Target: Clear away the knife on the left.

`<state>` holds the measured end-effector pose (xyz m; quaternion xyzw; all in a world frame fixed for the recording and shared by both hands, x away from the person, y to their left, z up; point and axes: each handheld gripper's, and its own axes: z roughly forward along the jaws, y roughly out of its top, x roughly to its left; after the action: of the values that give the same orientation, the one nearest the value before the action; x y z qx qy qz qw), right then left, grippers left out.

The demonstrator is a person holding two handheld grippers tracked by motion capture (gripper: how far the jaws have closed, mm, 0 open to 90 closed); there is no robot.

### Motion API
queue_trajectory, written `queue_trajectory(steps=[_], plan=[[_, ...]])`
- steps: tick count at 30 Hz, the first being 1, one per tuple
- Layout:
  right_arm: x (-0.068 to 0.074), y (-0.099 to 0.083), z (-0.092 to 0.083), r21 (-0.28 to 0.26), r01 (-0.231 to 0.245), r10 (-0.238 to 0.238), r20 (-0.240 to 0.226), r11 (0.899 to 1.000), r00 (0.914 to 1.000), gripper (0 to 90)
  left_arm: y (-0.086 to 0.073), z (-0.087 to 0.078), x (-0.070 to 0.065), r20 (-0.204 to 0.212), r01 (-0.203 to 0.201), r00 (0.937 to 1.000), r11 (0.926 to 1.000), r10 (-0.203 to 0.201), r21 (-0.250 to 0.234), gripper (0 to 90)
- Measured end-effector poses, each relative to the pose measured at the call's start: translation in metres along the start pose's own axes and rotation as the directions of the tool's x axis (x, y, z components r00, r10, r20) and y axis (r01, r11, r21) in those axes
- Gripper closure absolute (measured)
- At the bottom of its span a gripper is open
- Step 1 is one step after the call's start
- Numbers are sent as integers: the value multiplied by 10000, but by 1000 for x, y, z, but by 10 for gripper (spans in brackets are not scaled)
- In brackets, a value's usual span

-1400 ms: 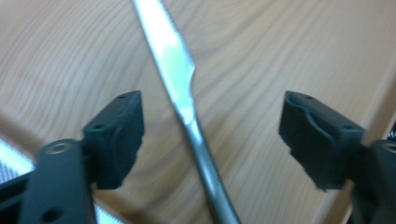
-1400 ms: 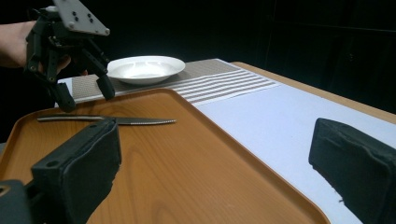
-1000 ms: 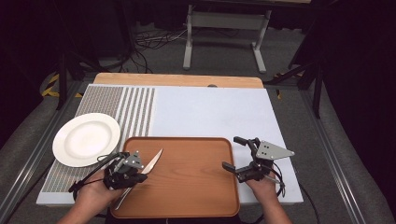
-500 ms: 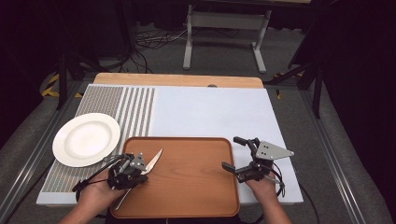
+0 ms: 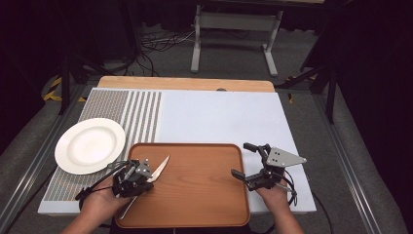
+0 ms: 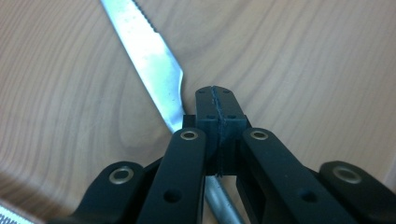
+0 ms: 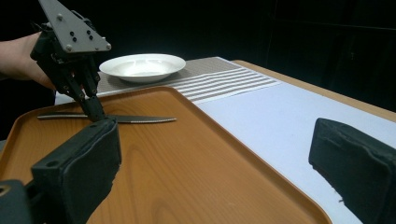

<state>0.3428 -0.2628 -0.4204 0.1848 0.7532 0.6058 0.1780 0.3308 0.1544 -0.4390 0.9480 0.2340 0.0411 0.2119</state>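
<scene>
This looks like a recording lab or studio rather than a home: the table (image 5: 224, 117) stands amid black surroundings, with loose cables (image 5: 156, 48) on grey carpet (a metal stand (image 5: 234, 22) behind, rails (image 5: 341, 161) alongside), and a staged plate (image 5: 90, 145) and tray (image 5: 195, 187).

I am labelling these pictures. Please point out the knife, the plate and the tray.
knife (image 6: 149, 51), left gripper view, middle of blade.
plate (image 5: 90, 145), high view, centre of dish.
tray (image 5: 195, 190), high view, bare wooden floor.
</scene>
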Motion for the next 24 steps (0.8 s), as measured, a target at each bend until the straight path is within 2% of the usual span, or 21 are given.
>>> queue_trajectory(steps=[4, 12, 20, 24], plan=[[0, 0, 0, -2, -3, 3, 4, 10000, 10000, 29, -1, -1, 2, -129, 21, 9999, 10000, -21, 11, 900], [0, 0, 0, 35, 8, -8, 16, 10000, 10000, 29, -7, -3, 7, -216, 441, 9988, 9990, -440, 7, 900], [0, 0, 0, 36, 16, -16, 23, 10000, 10000, 29, -13, -5, 11, -359, 554, 9978, 9985, -556, -51, 900], [0, -1, 1, 47, 25, -25, 9, 10000, 10000, 29, -17, -7, 13, -420, 794, 9960, 9968, -794, -13, 900]])
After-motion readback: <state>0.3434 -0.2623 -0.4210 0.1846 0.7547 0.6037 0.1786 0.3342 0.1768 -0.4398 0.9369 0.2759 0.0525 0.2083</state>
